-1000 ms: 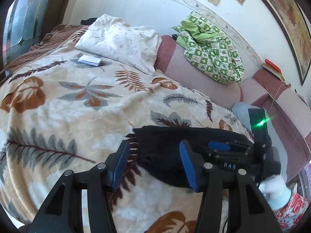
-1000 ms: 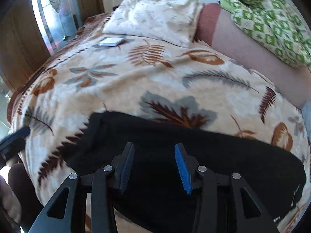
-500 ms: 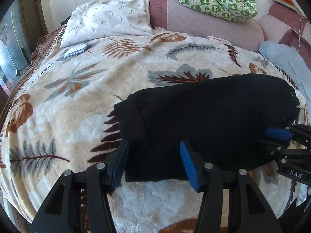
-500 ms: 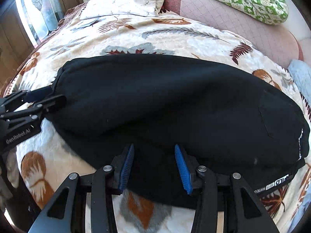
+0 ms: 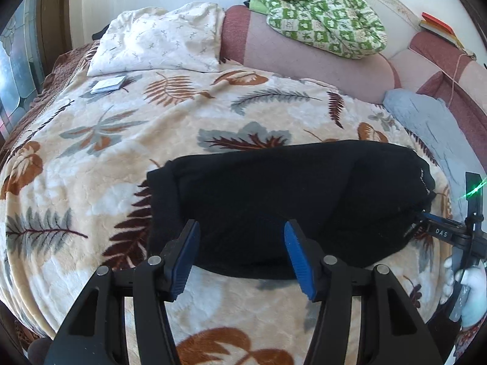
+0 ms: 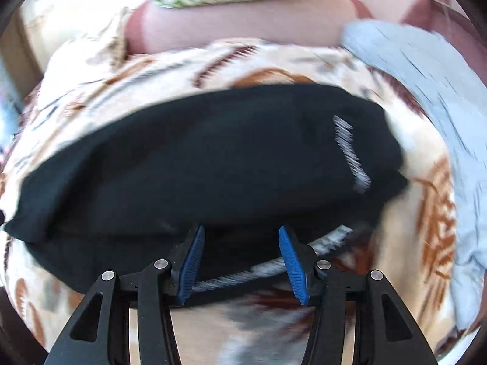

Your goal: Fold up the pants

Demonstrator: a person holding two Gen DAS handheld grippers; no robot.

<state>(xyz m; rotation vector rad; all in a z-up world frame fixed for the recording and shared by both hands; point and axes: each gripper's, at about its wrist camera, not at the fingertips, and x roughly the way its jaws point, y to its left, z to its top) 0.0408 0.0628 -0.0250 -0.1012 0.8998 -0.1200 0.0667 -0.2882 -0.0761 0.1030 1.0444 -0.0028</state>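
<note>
Black pants (image 5: 289, 200) lie folded in a long bundle across the leaf-patterned blanket (image 5: 121, 158). My left gripper (image 5: 242, 255) is open and empty, above the bundle's near edge. My right gripper (image 6: 240, 261) is open and empty, over the near edge at the waistband end; that view is motion-blurred. The pants (image 6: 207, 164) fill the middle of the right wrist view, with white print near their right end. The right gripper also shows in the left wrist view (image 5: 426, 217), at the bundle's right end.
A white pillow (image 5: 161, 42) and a small white packet (image 5: 108, 84) lie at the far left. A green checked quilt (image 5: 322, 15) rests on the pink headboard (image 5: 304, 57). A grey-blue cloth (image 5: 426, 121) lies at the right; it shows in the right wrist view (image 6: 426, 70).
Both grippers have pulled back and swung toward the pants' near edge. The right gripper is moving fast, blurring its view. The pants now lie as a doubled bundle.
</note>
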